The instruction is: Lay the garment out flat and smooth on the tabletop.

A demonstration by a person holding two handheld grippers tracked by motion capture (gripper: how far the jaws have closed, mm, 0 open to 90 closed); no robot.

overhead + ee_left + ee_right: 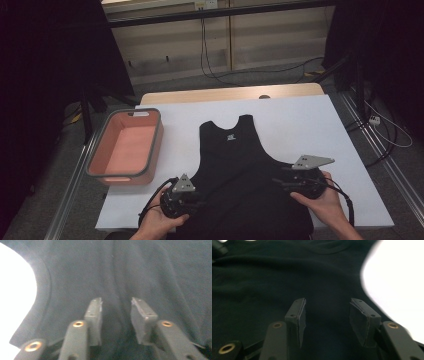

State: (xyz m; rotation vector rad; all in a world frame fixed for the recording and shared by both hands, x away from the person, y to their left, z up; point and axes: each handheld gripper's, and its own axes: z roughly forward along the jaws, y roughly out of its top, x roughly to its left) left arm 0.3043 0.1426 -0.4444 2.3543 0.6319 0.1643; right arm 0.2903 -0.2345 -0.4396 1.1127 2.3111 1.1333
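Here the black tank top (pixel 240 170) lies flat on the white table (pixel 320 125). The left gripper (pixel 116 308) and right gripper (pixel 327 312) hover with jaws apart, seemingly gripping nothing; the 2 flank its lower sides.

The left gripper (pixel 116 301) hangs close over the black sleeveless top (pixel 140 272), its two black jaws standing apart with only dark cloth behind the gap and nothing pinched, while the garment's curved armhole edge bounds the white table cover (pixel 15 290) at the left.
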